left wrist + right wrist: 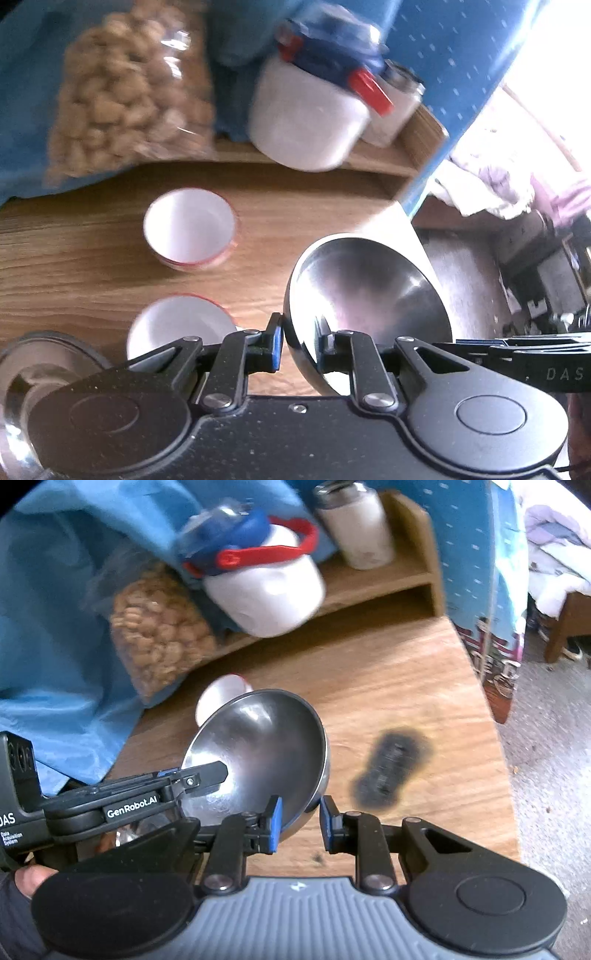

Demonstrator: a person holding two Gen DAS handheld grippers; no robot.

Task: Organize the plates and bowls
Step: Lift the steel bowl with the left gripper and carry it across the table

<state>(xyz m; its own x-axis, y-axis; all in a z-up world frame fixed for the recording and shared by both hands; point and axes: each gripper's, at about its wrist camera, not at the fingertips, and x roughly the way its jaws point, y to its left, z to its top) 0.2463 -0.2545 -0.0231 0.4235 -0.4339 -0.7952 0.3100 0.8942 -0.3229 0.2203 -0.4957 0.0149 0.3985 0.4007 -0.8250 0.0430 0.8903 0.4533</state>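
A shiny steel bowl hangs tilted above the wooden table, held at its rim from two sides. My left gripper is shut on the near rim, one blue pad inside and one outside. In the right wrist view my right gripper is shut on the same steel bowl at its lower rim, while the left gripper reaches in from the left. Two white bowls with red rims stand on the table. Another steel dish lies at the lower left, partly hidden.
A clear bag of nuts, a white jug with blue lid and red handle and a white flask sit on a low wooden shelf. Blue cloth lies left. A dark burn mark is near the table's right edge.
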